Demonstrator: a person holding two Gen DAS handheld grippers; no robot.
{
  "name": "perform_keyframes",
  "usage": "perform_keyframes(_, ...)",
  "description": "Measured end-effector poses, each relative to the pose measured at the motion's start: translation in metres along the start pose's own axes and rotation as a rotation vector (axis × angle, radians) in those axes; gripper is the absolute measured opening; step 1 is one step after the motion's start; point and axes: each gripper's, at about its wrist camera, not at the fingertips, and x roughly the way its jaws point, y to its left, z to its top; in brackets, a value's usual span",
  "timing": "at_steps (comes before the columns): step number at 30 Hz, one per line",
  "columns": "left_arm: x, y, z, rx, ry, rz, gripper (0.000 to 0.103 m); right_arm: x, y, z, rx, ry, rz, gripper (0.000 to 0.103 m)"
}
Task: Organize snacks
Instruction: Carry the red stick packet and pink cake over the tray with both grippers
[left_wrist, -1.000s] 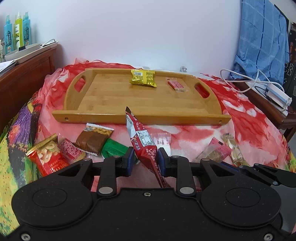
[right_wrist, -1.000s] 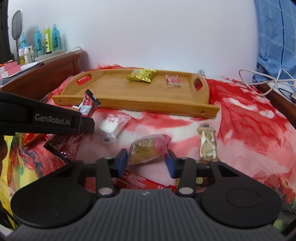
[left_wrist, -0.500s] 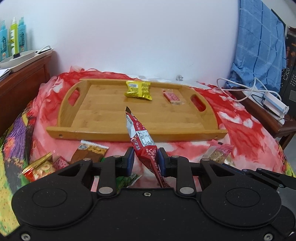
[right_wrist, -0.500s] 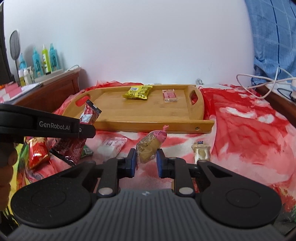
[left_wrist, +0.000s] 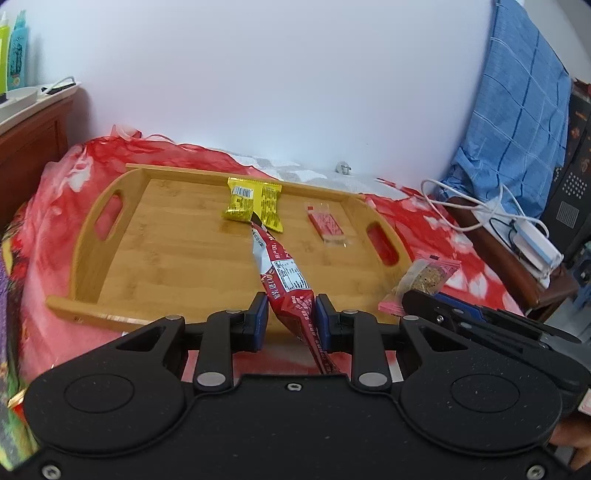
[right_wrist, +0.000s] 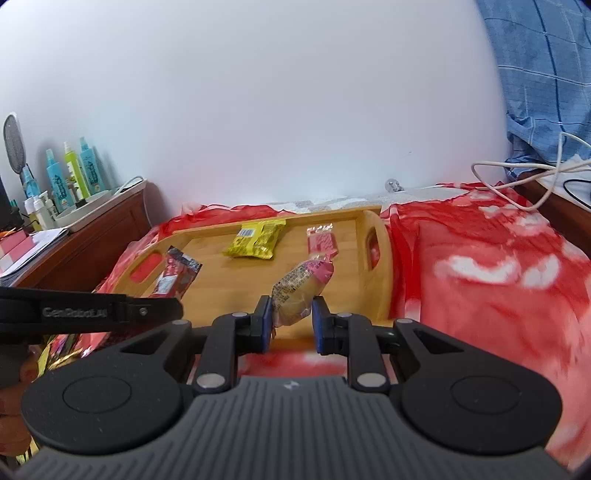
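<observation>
Packets in both my claws — left claw (left_wrist: 289, 322) clamped low on a limp red sachet (left_wrist: 283, 284), right claw (right_wrist: 290, 320) squeezing a soft pink-ended pouch (right_wrist: 298, 291) — feel light and crushable, tray (left_wrist: 166, 254) at twelve o'clock.

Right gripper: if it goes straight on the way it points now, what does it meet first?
Probably the bare floor of the wooden tray, short of the pink packet; depth is uncertain. The right gripper holds a pink-ended snack.

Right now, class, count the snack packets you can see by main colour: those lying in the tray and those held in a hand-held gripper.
Yellow: 1, the yellow packet in the wooden tray
Red: 2, the small red bar in the tray and the long red packet in the left hand-held gripper
Pink: 1, the pink-ended packet in the right hand-held gripper
Total: 4
</observation>
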Motion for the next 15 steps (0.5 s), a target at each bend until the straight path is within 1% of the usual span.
perform_keyframes(4,0.02,0.002,0.016,-0.002,0.015,-0.017,0.026,0.024,-0.013,0.017,0.014,0.029,0.026,0.026)
perform_keyframes(8,0.045,0.006,0.03,-0.023,0.053,-0.043,0.026,0.049,-0.022,0.028,0.012,0.07,0.053,0.026)
perform_keyframes(15,0.083,0.017,0.046,-0.057,0.094,-0.039,0.026,0.088,-0.03,0.039,0.009,0.13,0.083,0.026)
